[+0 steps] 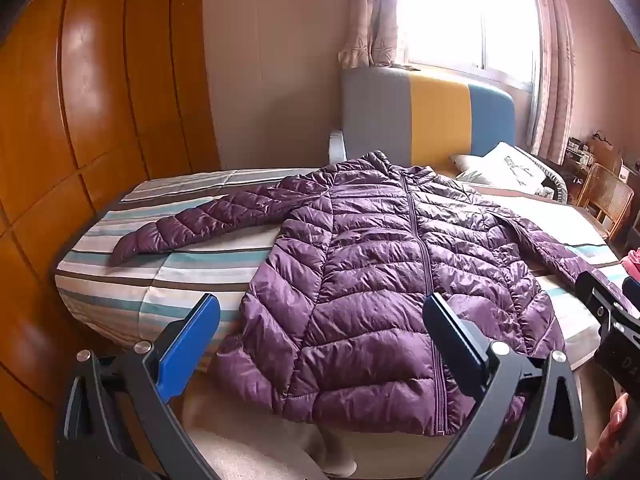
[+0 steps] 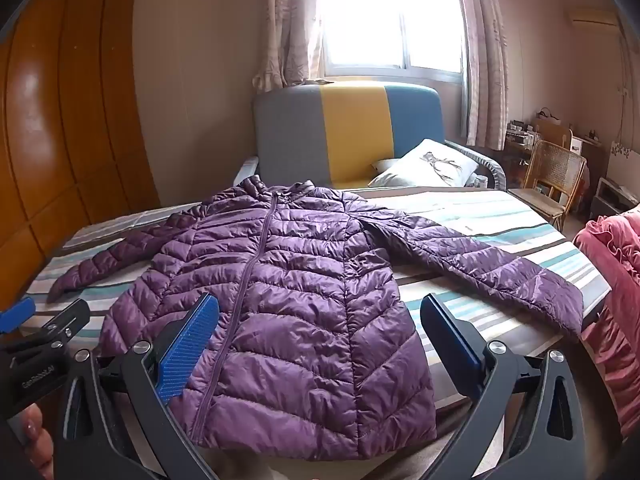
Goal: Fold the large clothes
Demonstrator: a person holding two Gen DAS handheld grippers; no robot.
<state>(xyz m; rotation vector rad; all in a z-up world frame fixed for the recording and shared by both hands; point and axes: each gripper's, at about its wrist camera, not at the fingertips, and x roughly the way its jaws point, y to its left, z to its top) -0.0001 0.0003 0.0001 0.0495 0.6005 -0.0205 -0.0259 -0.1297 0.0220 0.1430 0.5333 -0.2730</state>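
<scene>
A purple quilted puffer jacket (image 1: 380,264) (image 2: 288,300) lies flat and zipped on a striped bedspread (image 1: 160,280) (image 2: 500,216), collar toward the headboard, both sleeves spread out to the sides. My left gripper (image 1: 320,320) hovers above the jacket's lower left hem, jaws wide open and empty. My right gripper (image 2: 320,320) hangs over the lower right hem, also wide open with nothing between its blue pads (image 2: 188,344). Each gripper shows at the edge of the other's view, with a hand behind it.
A grey, yellow and blue headboard (image 2: 352,132) and a white pillow (image 2: 432,164) stand behind the jacket. A wooden wardrobe (image 1: 80,120) lines the left. A wicker chair (image 2: 552,180) and a pink ruffled cloth (image 2: 612,300) are on the right.
</scene>
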